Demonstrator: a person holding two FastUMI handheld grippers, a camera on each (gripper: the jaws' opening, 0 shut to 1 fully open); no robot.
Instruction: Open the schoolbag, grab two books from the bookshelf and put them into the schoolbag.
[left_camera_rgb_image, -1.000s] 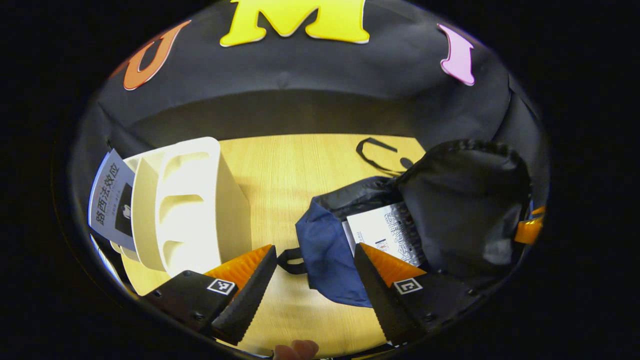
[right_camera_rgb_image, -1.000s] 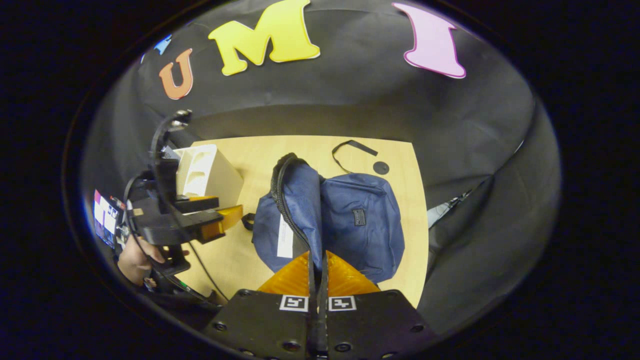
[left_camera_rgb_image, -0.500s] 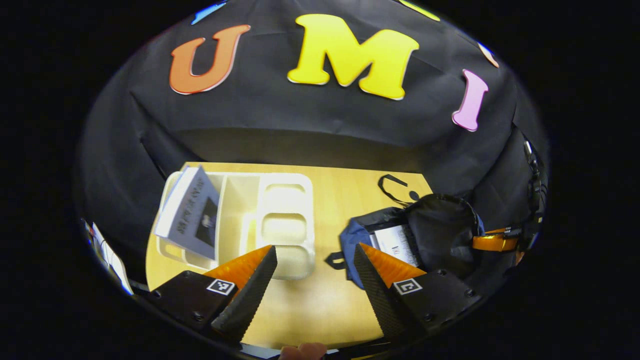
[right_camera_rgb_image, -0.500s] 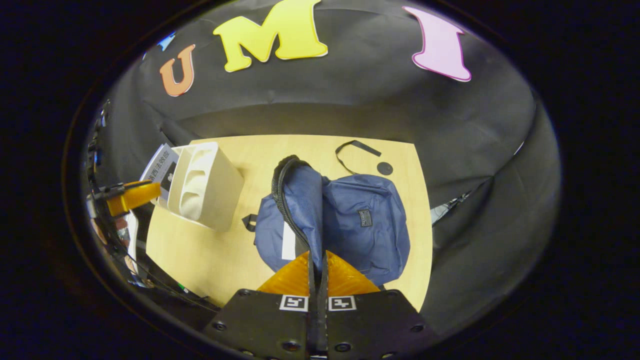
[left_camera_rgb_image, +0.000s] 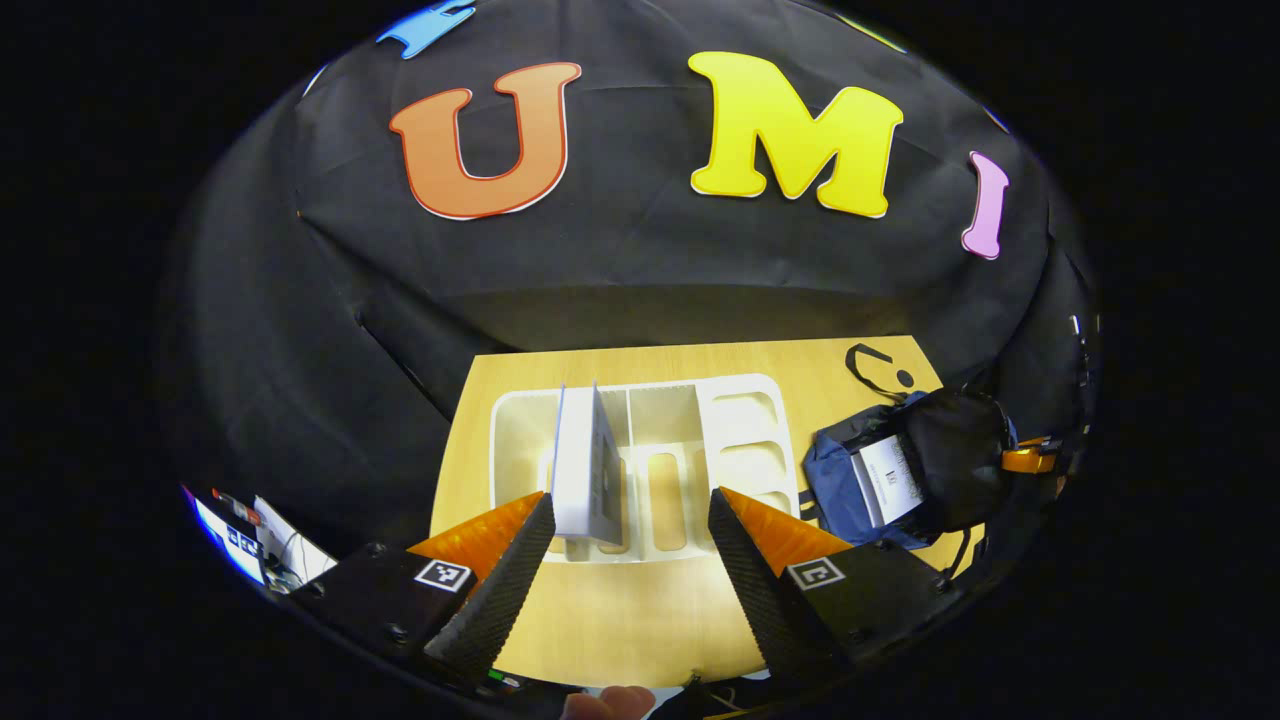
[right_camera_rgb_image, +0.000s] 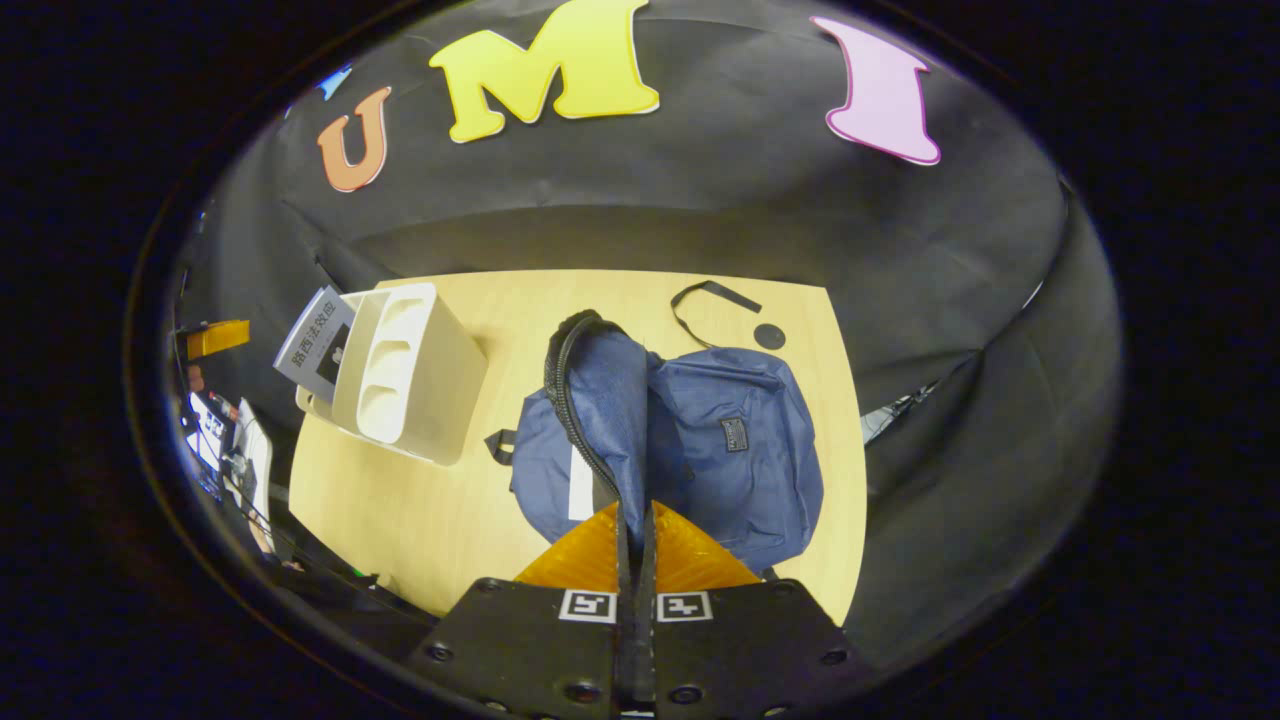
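Left claw (left_camera_rgb_image: 630, 560): spread wide, empty, short of book (left_camera_rgb_image: 585, 470).
Right claw (right_camera_rgb_image: 634, 560): clamped on schoolbag (right_camera_rgb_image: 690, 440) flap.
Risk: flap slipped, mouth shut.

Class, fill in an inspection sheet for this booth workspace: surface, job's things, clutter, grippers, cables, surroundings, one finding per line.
Surface: wooden table, bare at the near edge.
Job's things: blue schoolbag open, one book inside; second book upright in the white bookshelf.
Clutter: loose black strap and small black disc beyond the bag.
Grippers: left hand-held gripper open, aimed at the shelved book; right hand-held gripper shut on the schoolbag's flap, holding it up.
Cables: thin wires off the table's left edge.
Surroundings: black cloth booth wall.
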